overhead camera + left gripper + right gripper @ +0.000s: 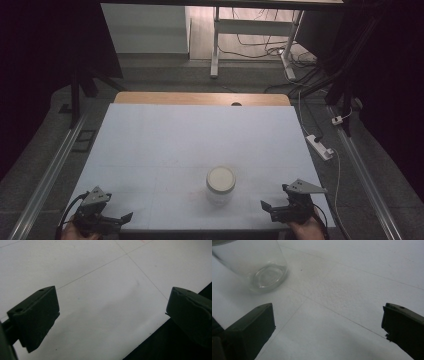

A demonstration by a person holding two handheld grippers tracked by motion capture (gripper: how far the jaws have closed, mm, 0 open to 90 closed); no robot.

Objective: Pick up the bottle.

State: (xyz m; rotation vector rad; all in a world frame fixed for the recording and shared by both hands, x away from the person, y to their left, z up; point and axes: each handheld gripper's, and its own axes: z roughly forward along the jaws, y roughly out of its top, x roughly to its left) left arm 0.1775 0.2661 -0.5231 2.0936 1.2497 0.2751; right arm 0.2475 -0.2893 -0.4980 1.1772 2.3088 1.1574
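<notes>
A clear glass jar (220,186) with a pale round lid (220,178) stands upright near the front middle of the white table (190,135). My left gripper (118,221) rests at the front left corner, well left of the jar, its jaws apart. In the left gripper view, the left gripper (112,305) is open over bare tabletop by the table's edge. My right gripper (270,211) sits at the front right, a short way right of the jar. In the right gripper view, the right gripper (328,312) is open, and the jar's glass base (262,270) lies ahead to its left, apart from both jaws.
A wooden strip (200,98) with a dark hole runs along the table's far edge. Metal rails (55,165) flank the table on both sides. On the floor to the right lie a white power strip (320,146) and cables. A white desk frame (216,45) stands behind.
</notes>
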